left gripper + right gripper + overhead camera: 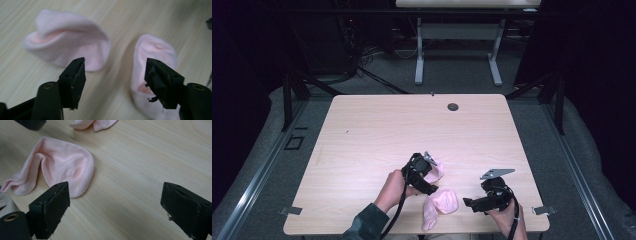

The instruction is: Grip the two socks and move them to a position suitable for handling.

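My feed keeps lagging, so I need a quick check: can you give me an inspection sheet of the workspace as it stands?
Surface: light wooden table, a round cable hole near its far edge.
Job's things: two pink socks, far sock and near sock, lying apart, crumpled, neither held.
Clutter: nothing seen.
Grippers: left gripper open above both socks, nothing between its jaws; right gripper wide open over bare wood beside the near sock.
Cables: one black cable trails from the left gripper.
Surroundings: grey carpet, another table's white legs behind, dark curtains.
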`<state>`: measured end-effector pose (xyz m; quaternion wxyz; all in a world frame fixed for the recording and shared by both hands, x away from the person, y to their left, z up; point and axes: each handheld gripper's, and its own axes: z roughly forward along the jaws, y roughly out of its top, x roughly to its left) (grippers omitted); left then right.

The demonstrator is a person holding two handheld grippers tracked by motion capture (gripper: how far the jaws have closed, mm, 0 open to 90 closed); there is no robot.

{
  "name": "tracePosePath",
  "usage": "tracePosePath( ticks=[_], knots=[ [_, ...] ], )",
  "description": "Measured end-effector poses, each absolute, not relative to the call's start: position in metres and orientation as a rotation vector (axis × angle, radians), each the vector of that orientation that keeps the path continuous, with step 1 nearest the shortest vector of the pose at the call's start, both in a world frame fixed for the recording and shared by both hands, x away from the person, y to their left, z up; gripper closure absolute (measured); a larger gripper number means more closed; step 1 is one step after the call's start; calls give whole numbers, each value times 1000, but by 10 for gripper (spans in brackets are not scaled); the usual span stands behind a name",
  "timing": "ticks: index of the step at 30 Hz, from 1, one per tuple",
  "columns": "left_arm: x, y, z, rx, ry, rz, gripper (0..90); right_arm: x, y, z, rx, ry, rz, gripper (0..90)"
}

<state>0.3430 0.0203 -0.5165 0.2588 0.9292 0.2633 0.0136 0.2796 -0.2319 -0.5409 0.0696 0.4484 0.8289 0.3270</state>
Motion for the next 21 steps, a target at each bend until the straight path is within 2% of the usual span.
tracePosePath(
  ticks=[4, 10, 11, 12, 13, 21],
  knots=[
    [345, 1, -523, 2582, 663, -10, 446, 278, -231, -541, 1347, 2498, 987, 84],
    [348, -12, -538, 2653, 619, -96, 748, 278, -228, -545, 1333, 2507, 990, 93],
    [348, -12, -539, 2651, 615, -95, 748, 277, -228, -545, 1336, 2514, 986, 96],
    [348, -11, -540, 2642, 617, -85, 850, 277, -227, -545, 1332, 2517, 986, 99],
    [348, -11, -540, 2642, 617, -85, 877, 277, -227, -545, 1332, 2517, 986, 99],
    [346, -8, -541, 2590, 641, -46, 891, 276, -225, -547, 1336, 2515, 997, 107]
  ],
)
